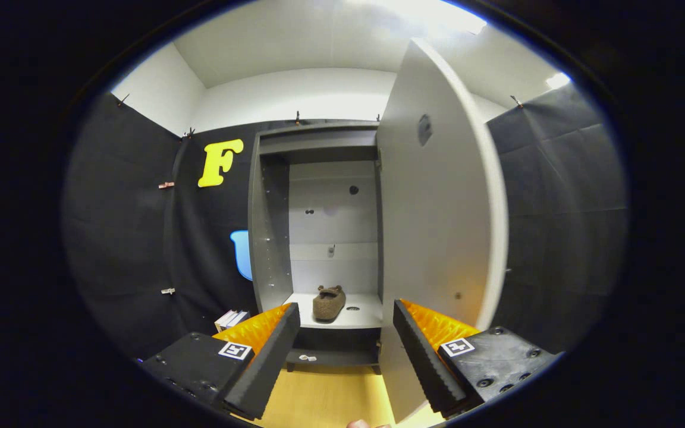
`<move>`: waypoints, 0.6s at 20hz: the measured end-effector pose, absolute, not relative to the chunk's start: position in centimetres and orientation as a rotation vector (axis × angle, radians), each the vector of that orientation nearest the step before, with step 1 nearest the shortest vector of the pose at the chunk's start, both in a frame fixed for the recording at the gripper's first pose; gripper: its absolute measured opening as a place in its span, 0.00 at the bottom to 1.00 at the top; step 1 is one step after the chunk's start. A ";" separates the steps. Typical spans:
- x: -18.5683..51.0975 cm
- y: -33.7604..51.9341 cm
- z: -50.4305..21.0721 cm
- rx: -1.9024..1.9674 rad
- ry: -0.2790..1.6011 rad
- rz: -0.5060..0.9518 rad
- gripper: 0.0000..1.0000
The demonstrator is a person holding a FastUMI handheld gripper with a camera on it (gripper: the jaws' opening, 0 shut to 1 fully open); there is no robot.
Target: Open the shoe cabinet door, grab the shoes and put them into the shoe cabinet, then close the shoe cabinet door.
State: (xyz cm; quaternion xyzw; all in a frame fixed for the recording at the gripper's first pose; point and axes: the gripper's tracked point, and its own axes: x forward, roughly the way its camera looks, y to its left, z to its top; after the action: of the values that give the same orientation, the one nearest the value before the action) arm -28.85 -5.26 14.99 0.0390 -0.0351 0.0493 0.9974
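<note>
Gripper view: tongs [345,356] spread wide, nothing between the fingers, nothing held. Shoe cabinet [319,238] dead ahead at 12 o'clock, its door [437,238] swung fully out toward the camera at roughly 1–2 o'clock. One shoe [329,302] already sits on the lower shelf [360,315], beyond the fingertips and well apart from them. My read: placing is done, closing the door is what's left.

Risks from here:
- The right finger sits just beside the door's lower face, maybe touching; can't tell. A push at that low corner would twist the panel on its hinges rather than swing it cleanly.
- The door face is smooth and flat and I see no handle on this side. Pads could slide along it instead of driving it.
- The shoe sits near the shelf's front edge. If it overhangs, the closing door could catch it or knock it to the floor [330,398].
- A hard shove means a slam and bounce-back, leaving the door ajar.

Materials and shapes: the cabinet is matte grey laminate board, tall and narrow, with rows of peg holes down the left inner wall. The door is a thin flat slab with a pale edge band. The shoe is brown, fuzzy, slipper-like, soft and low. The floor is light wood-tone. Finger pads are ribbed, likely foam. Small stack of book-like items [231,319] at 8 o'clock, beside the cabinet base.
</note>
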 end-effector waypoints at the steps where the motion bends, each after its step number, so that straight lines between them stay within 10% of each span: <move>1: -29.6 -6.3 15.3 0.071 -0.086 0.095 0.99; 12: -30.4 -22.7 13.1 0.105 -0.045 -0.121 0.97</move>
State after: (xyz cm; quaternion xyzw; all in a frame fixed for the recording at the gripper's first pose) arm -30.39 -22.66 13.07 0.0525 -0.0223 -0.0603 0.9965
